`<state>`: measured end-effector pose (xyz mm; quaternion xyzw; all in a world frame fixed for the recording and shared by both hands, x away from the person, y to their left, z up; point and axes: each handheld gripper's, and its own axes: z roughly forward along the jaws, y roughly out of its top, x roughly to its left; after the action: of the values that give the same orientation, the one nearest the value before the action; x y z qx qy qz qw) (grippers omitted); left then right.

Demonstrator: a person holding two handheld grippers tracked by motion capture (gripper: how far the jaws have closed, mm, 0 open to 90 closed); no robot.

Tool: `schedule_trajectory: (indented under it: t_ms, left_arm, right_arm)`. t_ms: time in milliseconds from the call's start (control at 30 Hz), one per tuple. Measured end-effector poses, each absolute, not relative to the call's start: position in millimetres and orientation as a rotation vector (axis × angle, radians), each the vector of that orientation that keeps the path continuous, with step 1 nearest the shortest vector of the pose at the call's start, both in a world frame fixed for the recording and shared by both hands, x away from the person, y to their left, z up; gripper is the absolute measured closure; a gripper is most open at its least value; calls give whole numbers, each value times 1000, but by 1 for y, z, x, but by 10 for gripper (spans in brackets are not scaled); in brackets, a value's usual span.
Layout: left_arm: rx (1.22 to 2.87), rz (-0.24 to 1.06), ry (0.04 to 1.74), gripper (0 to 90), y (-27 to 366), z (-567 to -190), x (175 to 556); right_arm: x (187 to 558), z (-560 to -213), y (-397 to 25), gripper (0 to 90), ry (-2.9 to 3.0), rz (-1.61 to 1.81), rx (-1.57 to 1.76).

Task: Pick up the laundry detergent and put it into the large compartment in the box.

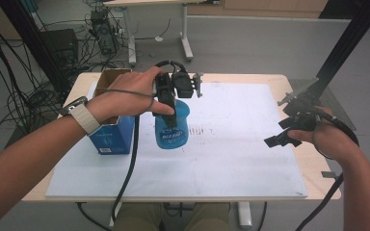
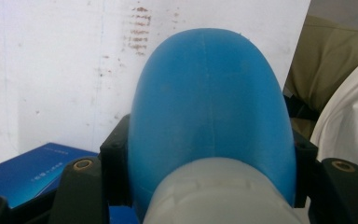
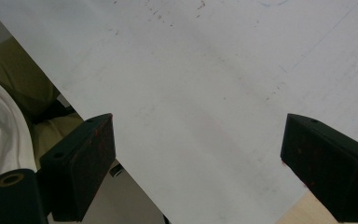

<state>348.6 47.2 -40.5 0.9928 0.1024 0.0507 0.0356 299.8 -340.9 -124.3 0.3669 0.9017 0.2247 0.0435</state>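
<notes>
- Table (image 1: 270,159), white sheet on top, takes up most of the high view. The only marks on it are faint brownish smudges at frame centre, not text.
- Blue carton (image 1: 112,137) at centre-left of the high view, top flaps open, sitting just left of the bottle. White print on its front face is too small to read. The left gripper view catches a corner of it at lower left (image 2: 25,172), with a line of pale print that is also unreadable.
- Blue bottle (image 1: 172,127) sits just left of centre in the high view, upright. Can't tell whether its base touches the sheet or is just off it. The white label band on its lower body has lettering too blurred to make out.
- Left gripper (image 1: 169,108) pinches the bottle from above. In the left gripper view the blue body (image 2: 209,107) sits squarely between the jaws, with a grey collar at bottom centre.
- Step, as I read it: moving the bottle next to the carton. Keep the squeeze steady and the bottle vertical, and clear the carton's flaps.
- Right gripper (image 1: 289,132) at the right edge of the high view, jaws spread, holding nothing, well apart from the bottle. Best to keep it parked.
</notes>
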Motion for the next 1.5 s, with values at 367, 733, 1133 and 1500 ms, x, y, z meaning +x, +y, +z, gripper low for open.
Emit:
schedule_trajectory:
  t_ms: [367, 733, 1133, 1500]
  left_arm:
    - [3057, 129, 462, 379, 51, -21, 359]
    - [3033, 139, 642, 378, 60, -4, 367]
    - [2989, 156, 840, 378, 69, 19, 376]
    - [2892, 100, 1032, 378, 94, 38, 390]
  right_arm:
    - [304, -123, -336, 100, 2759, 687, 1108]
    - [307, -123, -331, 100, 2770, 691, 1083]
    - [308, -121, -329, 105, 2764, 677, 1083]
    - [317, -124, -323, 105, 2777, 683, 1055]
